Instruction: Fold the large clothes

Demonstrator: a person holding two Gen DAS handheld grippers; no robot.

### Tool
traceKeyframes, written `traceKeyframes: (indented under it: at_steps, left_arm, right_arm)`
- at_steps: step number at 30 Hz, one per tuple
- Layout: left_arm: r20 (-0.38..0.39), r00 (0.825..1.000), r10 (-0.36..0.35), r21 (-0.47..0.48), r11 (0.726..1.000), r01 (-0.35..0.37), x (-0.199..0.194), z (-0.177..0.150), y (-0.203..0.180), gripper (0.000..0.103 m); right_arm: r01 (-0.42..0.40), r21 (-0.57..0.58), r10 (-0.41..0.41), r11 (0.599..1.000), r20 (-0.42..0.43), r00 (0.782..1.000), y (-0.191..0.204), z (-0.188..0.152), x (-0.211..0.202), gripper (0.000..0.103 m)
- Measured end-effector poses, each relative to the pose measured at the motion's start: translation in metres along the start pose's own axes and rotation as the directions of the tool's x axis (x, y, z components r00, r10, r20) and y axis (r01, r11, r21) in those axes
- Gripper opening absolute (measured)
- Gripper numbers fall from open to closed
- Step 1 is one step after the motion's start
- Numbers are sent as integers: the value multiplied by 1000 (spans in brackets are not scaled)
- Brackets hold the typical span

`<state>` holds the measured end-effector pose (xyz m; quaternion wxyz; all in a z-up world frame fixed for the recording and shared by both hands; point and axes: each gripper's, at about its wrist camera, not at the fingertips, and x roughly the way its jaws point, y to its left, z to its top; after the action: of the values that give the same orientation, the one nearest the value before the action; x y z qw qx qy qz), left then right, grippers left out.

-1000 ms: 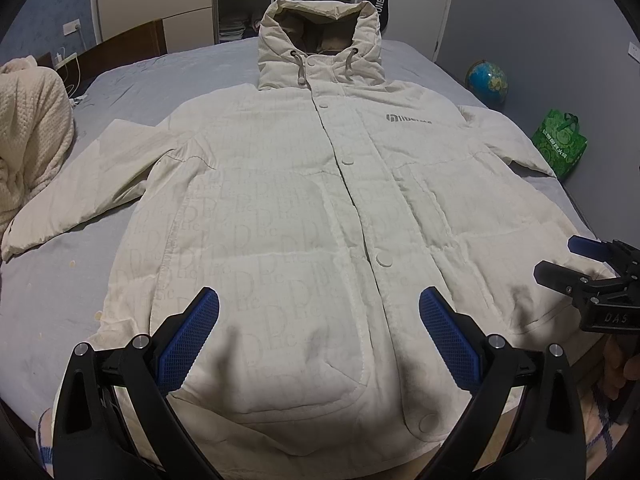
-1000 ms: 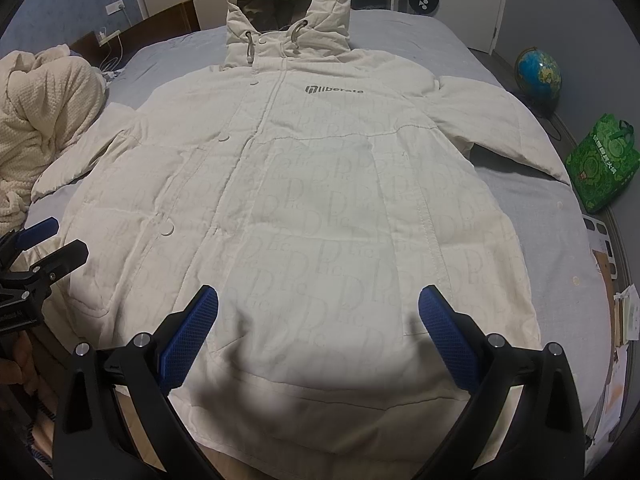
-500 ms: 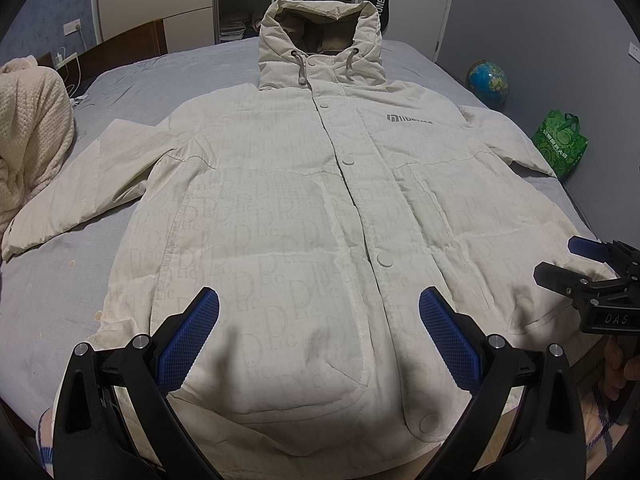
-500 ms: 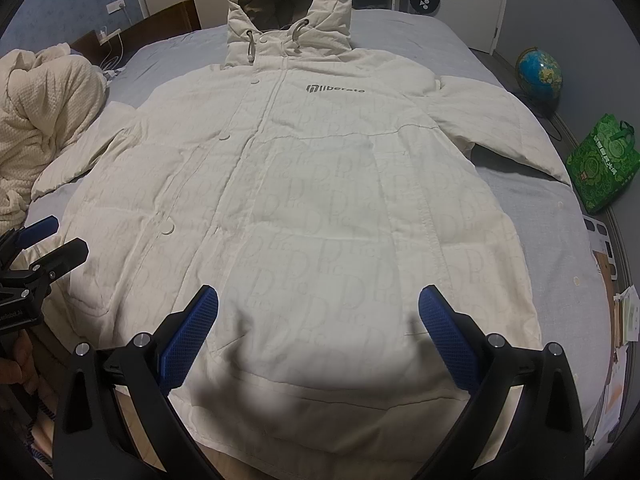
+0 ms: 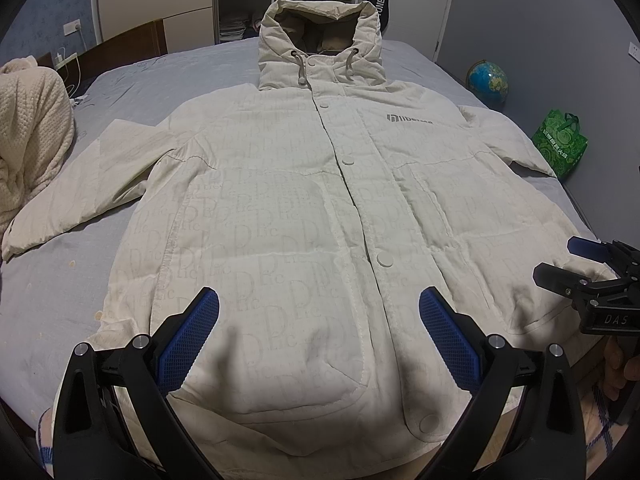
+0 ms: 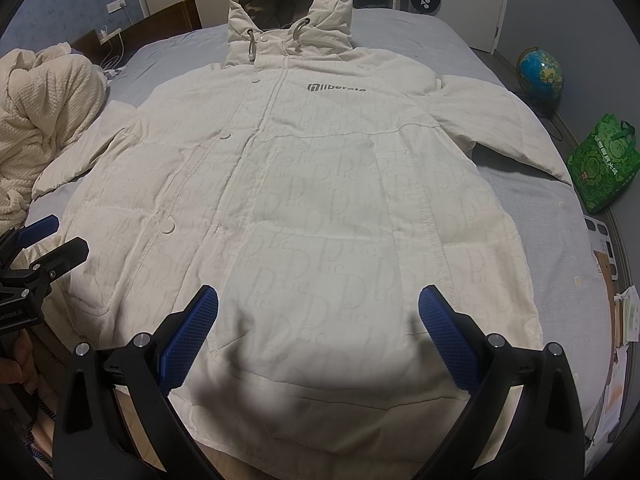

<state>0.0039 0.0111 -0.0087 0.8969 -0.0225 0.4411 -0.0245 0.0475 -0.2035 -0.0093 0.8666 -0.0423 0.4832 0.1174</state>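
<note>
A large cream hooded coat (image 5: 304, 208) lies flat, face up and buttoned, on the grey bed (image 5: 48, 304), hood at the far end and sleeves spread out. It also fills the right wrist view (image 6: 320, 200). My left gripper (image 5: 319, 320) is open and empty, hovering above the coat's hem left of the button line. My right gripper (image 6: 318, 320) is open and empty above the hem's right half. The right gripper shows at the right edge of the left wrist view (image 5: 592, 276), and the left gripper shows at the left edge of the right wrist view (image 6: 36, 248).
A cream knitted blanket (image 5: 28, 136) is bunched at the bed's left side. A globe (image 5: 487, 82) and a green bag (image 5: 560, 144) stand on the floor right of the bed. Papers (image 6: 612, 280) lie by the bed's right edge. Wardrobe and shelves stand behind.
</note>
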Motion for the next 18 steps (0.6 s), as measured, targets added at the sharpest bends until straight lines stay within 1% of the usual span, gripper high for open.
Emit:
traceKeyframes:
  at_steps: [11,15,18]
  left_arm:
    - [8,1000,-6,-5,1000,6,-2,1,0,97]
    - [17,999,-34,-26,999,34,-7,4,4,97]
    - [9,998,-59,-48,997,59,-5,9,6,97]
  right_arm:
    - [-13,6,13,1000,6,1000,0,-1,-1,97]
    - [-50,9,50,999,4,999,-1,1,-5,97]
    - [-87,8,87,996,-1,996,-3,7,-9,97]
